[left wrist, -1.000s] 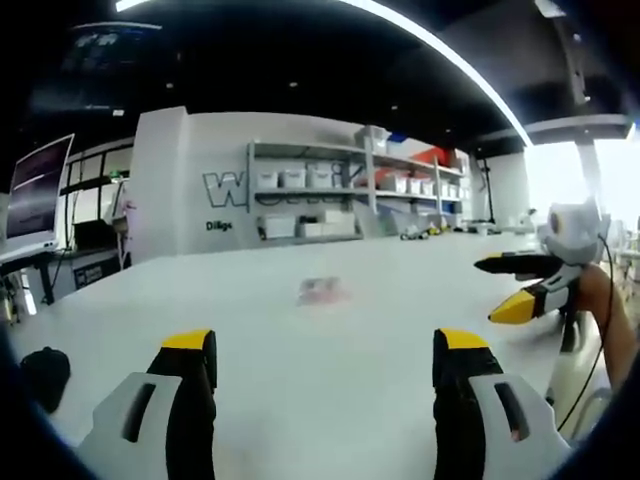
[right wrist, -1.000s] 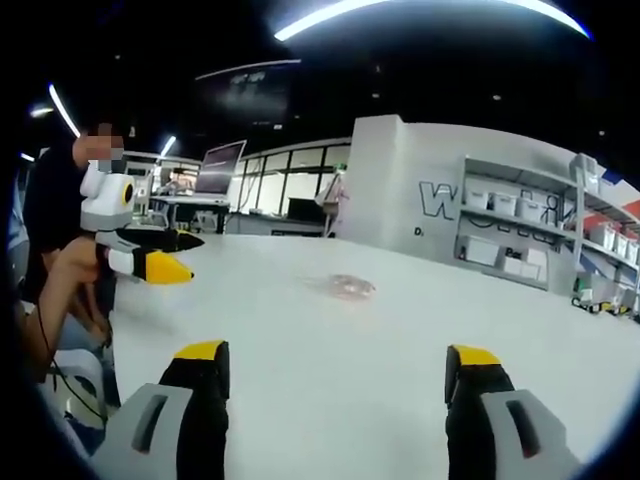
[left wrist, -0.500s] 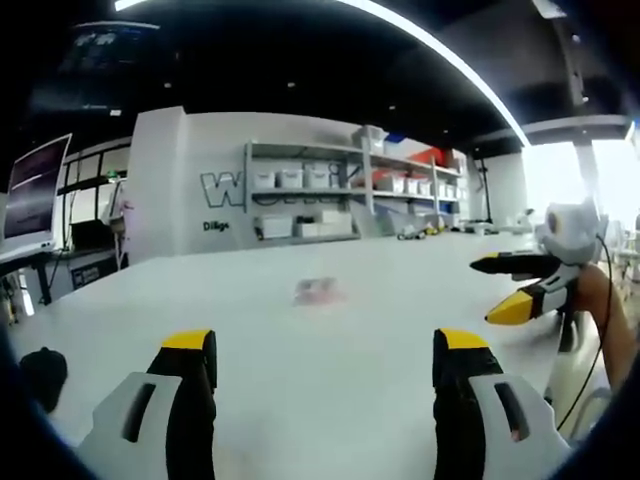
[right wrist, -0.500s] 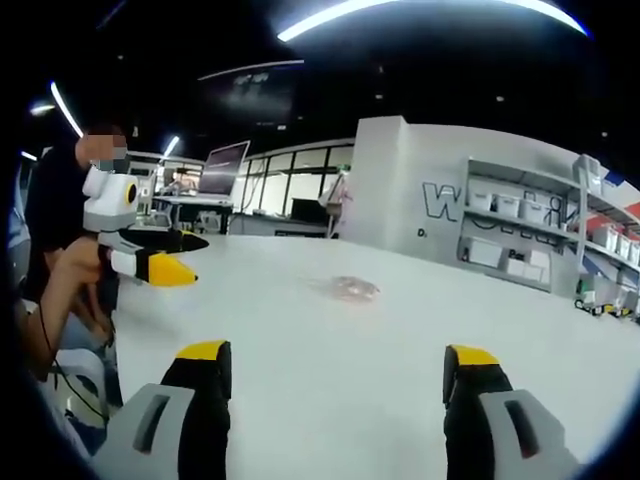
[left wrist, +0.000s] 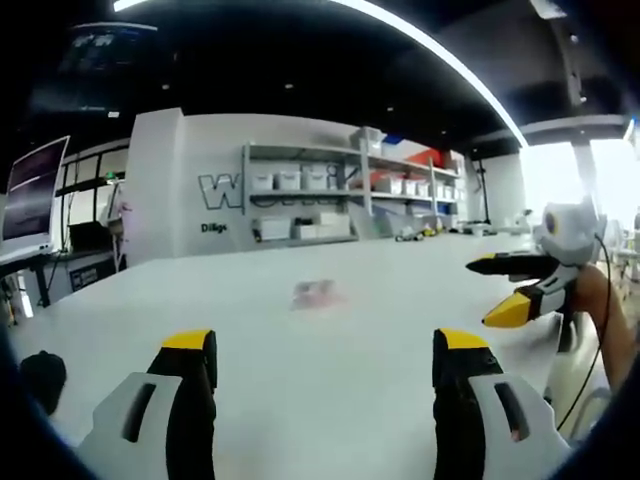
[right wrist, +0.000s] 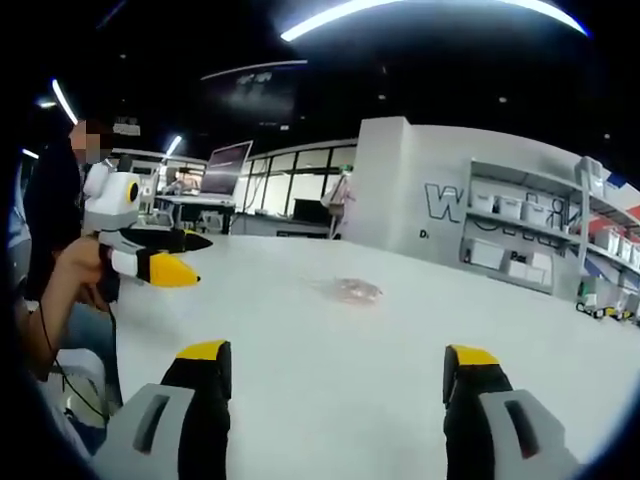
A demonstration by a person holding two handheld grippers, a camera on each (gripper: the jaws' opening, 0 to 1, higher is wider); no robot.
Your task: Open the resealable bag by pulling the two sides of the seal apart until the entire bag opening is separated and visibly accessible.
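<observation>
White table (left wrist: 420,300): the bag (left wrist: 315,293) lies flat far out at centre, untouched, seal apparently unopened. Left gripper (left wrist: 325,365) and right gripper (right wrist: 340,375) hover near the edge, jaws wide apart, holding nothing. Whole task remains: reach, grasp, pull apart.

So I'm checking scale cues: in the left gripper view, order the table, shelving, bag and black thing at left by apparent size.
1. Table.
2. Shelving.
3. Black thing and bag: they look about alike; the black thing is partly cut off by the edge and nearer the camera, so I won't rank them.
</observation>
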